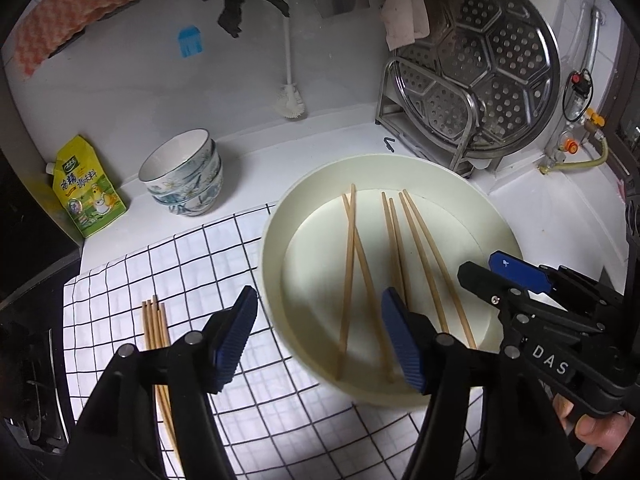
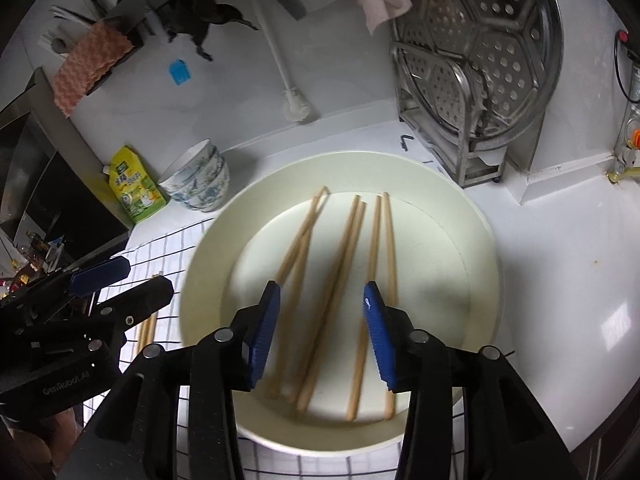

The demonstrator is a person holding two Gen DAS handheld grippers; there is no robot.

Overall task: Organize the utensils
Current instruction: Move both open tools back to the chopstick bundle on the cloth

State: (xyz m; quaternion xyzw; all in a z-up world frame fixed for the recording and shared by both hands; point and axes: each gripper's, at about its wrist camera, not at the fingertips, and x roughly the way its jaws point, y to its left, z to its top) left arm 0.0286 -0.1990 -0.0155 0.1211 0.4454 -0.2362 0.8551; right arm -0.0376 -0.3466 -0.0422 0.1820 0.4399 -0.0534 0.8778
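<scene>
I am working at a white kitchen counter [image 1: 560,220] that meets a white wall, with a white cloth marked by a black grid [image 1: 192,264] spread over the near part of it. On the cloth sits a wide, cream-coloured round plate [image 2: 476,248], and six light wooden chopsticks [image 2: 332,276] lie loose inside it, roughly lengthwise, two of them crossing. A second small bundle of wooden chopsticks [image 1: 154,324] lies on the cloth just beside the plate, on its left. My left gripper [image 1: 318,338] hangs over the plate's left edge with its blue-padded fingers spread wide and nothing between them; my right gripper [image 2: 322,334] is over the plate's near side, likewise wide apart and empty, with the chopsticks below it. Behind the cloth stands a stack of white bowls with a blue-green flower pattern [image 1: 184,176], and next to it a yellow-green pouch [image 1: 88,192] printed with Chinese characters too small for me to read surely. At the back right a perforated round steel steamer tray [image 1: 484,68] leans in a metal rack. A white long-handled brush [image 1: 290,76] rests against the wall, near a small blue scraper [image 1: 190,42], and an orange-and-white checked cloth [image 1: 76,12] hangs higher up. The right tool's body reads "DAS", the left one "GenRobot.AI".
</scene>
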